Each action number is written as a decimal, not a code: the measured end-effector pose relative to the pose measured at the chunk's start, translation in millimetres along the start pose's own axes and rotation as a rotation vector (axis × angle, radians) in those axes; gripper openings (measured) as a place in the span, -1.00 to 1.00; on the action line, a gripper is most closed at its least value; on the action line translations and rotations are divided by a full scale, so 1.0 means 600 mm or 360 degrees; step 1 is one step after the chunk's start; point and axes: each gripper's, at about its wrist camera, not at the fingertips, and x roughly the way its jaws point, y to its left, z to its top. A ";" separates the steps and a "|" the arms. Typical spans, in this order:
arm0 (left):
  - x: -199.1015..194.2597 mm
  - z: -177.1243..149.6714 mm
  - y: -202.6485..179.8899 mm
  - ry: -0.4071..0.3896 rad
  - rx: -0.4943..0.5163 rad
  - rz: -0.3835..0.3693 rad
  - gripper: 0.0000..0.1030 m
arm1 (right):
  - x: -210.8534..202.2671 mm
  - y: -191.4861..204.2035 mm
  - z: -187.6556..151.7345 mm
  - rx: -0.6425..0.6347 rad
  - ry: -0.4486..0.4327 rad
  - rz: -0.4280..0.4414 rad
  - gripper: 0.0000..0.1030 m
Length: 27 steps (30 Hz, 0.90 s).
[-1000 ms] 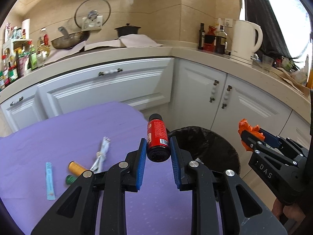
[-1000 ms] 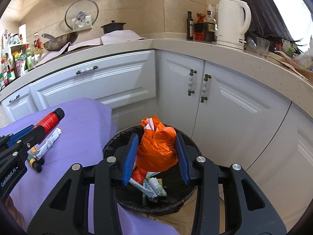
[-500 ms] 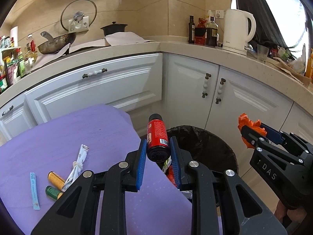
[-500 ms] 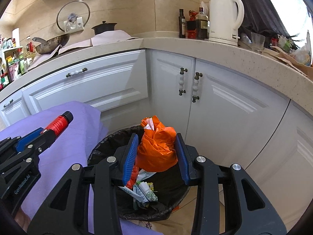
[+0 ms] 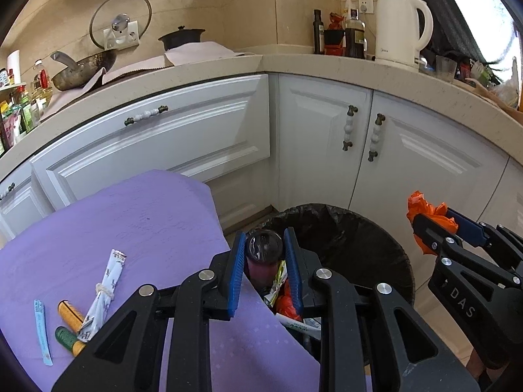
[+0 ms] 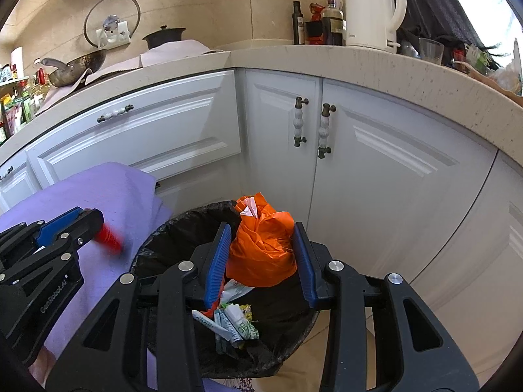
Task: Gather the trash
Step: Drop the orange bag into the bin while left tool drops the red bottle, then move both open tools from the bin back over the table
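**Both grippers over the bin, one still loaded**

Kitchen corner: white cabinets (image 6: 183, 130) under a speckled counter (image 6: 392, 65), white kettle (image 6: 369, 9) and a few bottles at the back, wok (image 5: 85, 68) and glass lid (image 5: 121, 19) to the left. Purple cloth (image 5: 130, 222) covers the table in the foreground, black-lined trash bin (image 6: 163, 238) just beside its edge.

Left gripper (image 5: 264, 261): jaws narrow. Red bottle (image 5: 263, 254) sits between the blue pads, blurred in both views. In the right wrist view it shows as a red smear off the gripper tip (image 6: 108, 236). Can't tell whether the pads still press on it. Gripper is at the cloth's edge, pointing down into the bin.

Right gripper (image 6: 261, 254): closed on the orange bag (image 6: 264, 248), a knotted bundle with white paper sticking out the top. Pads press both sides. It hangs above the bin opening.

Bin contents: crumpled wrappers (image 6: 232, 323) and something orange-red at the bottom.

On the cloth, well apart from the bin: a knotted white wrapper (image 5: 104, 294), a light-blue sachet (image 5: 42, 330), a yellow tube (image 5: 70, 312) and a green-capped one (image 5: 67, 336), the tubes touching the wrapper.
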 end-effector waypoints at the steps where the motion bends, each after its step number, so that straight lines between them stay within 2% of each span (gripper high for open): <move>1: 0.003 0.000 0.000 0.0006 -0.0002 -0.0004 -0.52 | 0.003 -0.001 -0.001 0.0001 0.0005 -0.0001 -0.27; 6: 0.015 -0.001 -0.009 0.0017 0.0026 -0.0010 -0.52 | 0.018 -0.002 -0.003 0.0006 0.0029 0.0016 -0.25; 8: 0.020 0.000 -0.010 0.0036 0.0027 -0.0013 -0.51 | 0.021 -0.003 -0.005 0.0014 0.0030 0.0020 -0.13; 12: 0.024 -0.001 -0.005 0.0048 0.0009 -0.0015 -0.27 | 0.024 -0.004 -0.006 0.0032 0.0037 0.0025 -0.08; 27: -0.011 -0.007 0.042 0.0035 -0.0094 0.0017 0.02 | 0.009 0.019 -0.006 0.0026 0.0050 0.0057 -0.08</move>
